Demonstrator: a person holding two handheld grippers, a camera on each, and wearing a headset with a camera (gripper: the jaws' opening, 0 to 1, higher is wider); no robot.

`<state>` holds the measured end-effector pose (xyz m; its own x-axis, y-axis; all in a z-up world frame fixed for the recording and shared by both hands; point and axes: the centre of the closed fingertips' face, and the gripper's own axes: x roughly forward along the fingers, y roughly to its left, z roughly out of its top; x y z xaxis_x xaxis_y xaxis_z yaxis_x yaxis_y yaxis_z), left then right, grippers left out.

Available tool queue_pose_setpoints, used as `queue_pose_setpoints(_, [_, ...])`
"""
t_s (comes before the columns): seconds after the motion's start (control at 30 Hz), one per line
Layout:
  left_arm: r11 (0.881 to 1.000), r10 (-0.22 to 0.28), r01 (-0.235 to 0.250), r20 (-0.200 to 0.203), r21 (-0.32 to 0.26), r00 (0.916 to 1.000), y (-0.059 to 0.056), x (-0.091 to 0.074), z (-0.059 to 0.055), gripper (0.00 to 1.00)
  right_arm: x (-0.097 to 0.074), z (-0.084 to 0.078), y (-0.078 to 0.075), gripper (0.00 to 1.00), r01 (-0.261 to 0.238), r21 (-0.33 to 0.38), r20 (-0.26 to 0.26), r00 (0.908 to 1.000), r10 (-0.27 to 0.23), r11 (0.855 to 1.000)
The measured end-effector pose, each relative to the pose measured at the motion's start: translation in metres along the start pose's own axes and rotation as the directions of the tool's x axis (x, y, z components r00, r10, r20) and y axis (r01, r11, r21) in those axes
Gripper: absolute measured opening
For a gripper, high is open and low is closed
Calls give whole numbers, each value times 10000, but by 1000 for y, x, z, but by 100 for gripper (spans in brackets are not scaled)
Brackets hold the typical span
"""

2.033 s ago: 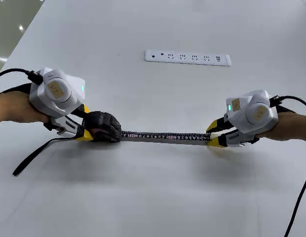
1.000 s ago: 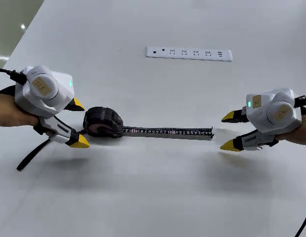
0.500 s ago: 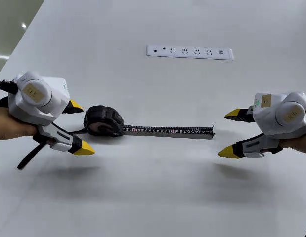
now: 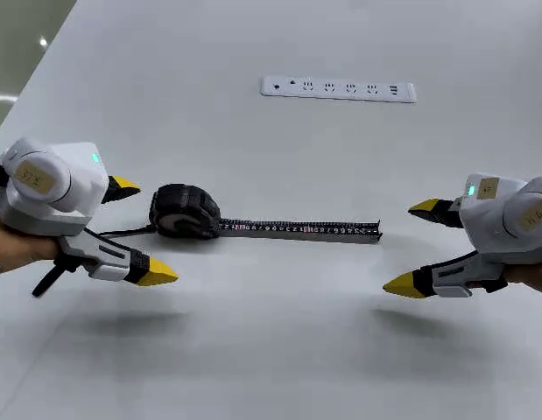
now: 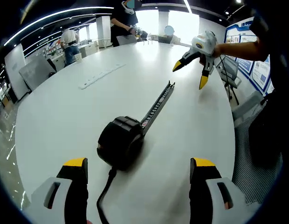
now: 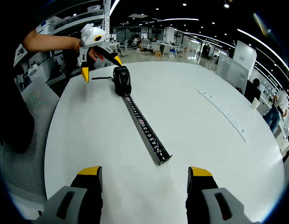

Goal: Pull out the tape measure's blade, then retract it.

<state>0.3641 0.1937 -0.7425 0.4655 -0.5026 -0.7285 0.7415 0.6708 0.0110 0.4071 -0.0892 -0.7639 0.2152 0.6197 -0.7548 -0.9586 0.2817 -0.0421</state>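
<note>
Both have let go and backed off, left gripper (image 4: 145,229) and right gripper (image 4: 411,246) jaws wide and empty, leaving the tape measure (image 4: 185,212) on the worktop (image 4: 271,350) between them, blade (image 4: 301,229) still out, probably locked, so retraction remains.

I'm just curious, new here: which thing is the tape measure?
On the white table, between the left gripper and right gripper, lies the tape measure. It is round and black, with a numbered blade drawn out, unlike the flat white power strip behind.
</note>
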Motion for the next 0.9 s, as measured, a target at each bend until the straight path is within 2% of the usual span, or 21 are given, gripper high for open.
queue_pose_setpoints(0.07, [9998, 24, -21, 166, -177, 9999, -2, -2, 1, 90, 0, 0, 2, 78, 121, 208, 77, 9999, -122, 9997])
queue_pose_setpoints(0.43, [9958, 511, -460, 629, -792, 9967, -13, -6, 3, 99, -1, 2, 16, 90, 459, 996, 477, 9976, -508, 9940])
queue_pose_setpoints(0.53, [9934, 621, -534, 851, -1012, 9944, -14, -7, 6, 99, -2, 4, 18, 92, 565, 1130, 615, 9961, -637, 9920])
queue_pose_setpoints(0.67, [9920, 767, -667, 923, -1069, 9928, -17, -7, 5, 99, -2, 7, 19, 96, 686, 1413, 798, 9936, -805, 9876])
queue_pose_setpoints(0.9, [9841, 1166, -957, 1376, -1498, 9836, -22, -10, 7, 99, -5, 9, 27, 99, 708, 1778, 1033, 9905, -902, 9815])
